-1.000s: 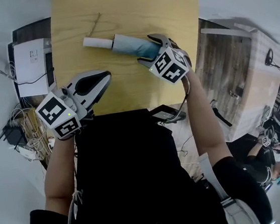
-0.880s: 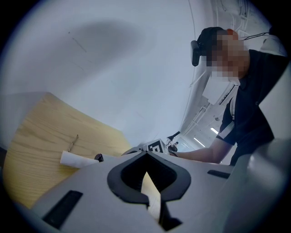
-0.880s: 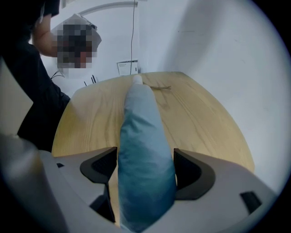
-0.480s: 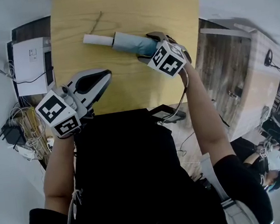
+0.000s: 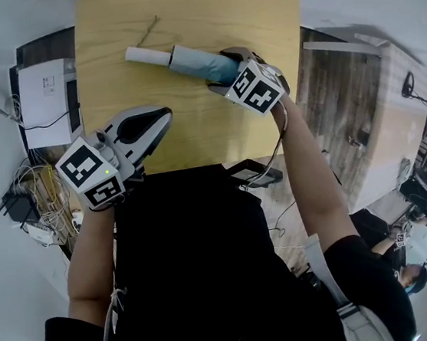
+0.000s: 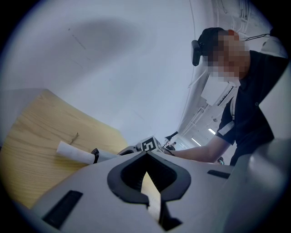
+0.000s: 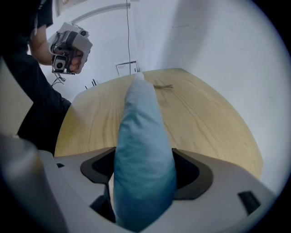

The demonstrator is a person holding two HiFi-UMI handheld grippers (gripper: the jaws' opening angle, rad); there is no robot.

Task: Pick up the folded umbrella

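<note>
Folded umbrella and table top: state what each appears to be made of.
The folded umbrella looks like soft woven cloth, probably synthetic, in matt light blue; it shows gentle creases and a rounded bulge. Its white end looks like smooth plastic, but is too small to be sure. The table top is wood or a wood-look laminate: pale, with visible grain lines and a smooth, low-sheen finish.

Right gripper (image 7: pixel 143 182): jaws closed against both sides of the folded umbrella (image 7: pixel 138 132), blue fabric bulging above them. Umbrella runs straight away over the wooden table (image 7: pixel 204 113) to a pale tip (handle end, small). Thin dark mark (image 7: pixel 163 86) on the wood just beside that tip. Left gripper (image 7: pixel 69 45) raised at upper left.
</note>
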